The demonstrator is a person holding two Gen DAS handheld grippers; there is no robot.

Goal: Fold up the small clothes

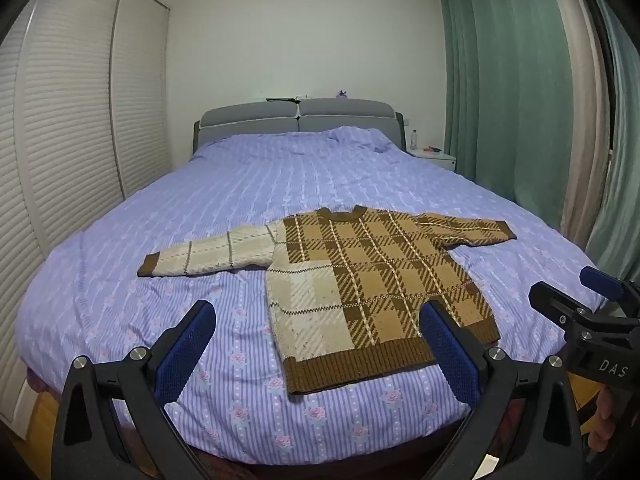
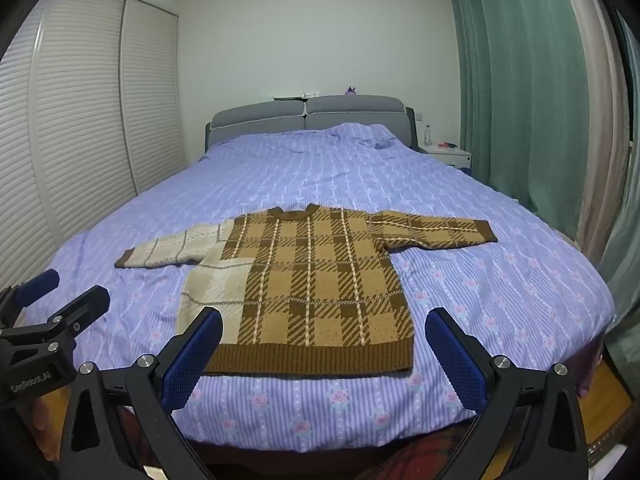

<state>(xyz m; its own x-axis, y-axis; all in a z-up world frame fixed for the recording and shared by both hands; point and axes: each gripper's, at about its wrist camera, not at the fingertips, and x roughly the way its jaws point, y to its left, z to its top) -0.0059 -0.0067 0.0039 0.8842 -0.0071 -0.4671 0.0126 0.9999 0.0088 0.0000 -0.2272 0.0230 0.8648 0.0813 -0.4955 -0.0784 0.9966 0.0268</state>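
We hold the left gripper (image 1: 316, 344) and right gripper (image 2: 324, 350) released above the bed (image 1: 224, 184) edge, near the flat sweater (image 2: 312, 280) hem.

Even, cool indoor light falls from overhead, source out of view; no hard shadows on the bed cover (image 1: 224, 184), only a thin soft one under the sweater (image 1: 360, 280) hem. Closed curtains (image 1: 500, 80) to the tool's right pass no daylight. Strong fisheye bending curves the wardrobe doors (image 1: 72, 120) at left; black vignette fills the corners. Focus is sharp throughout; small glints mark the fingers' (image 1: 184, 348) metal bolts.
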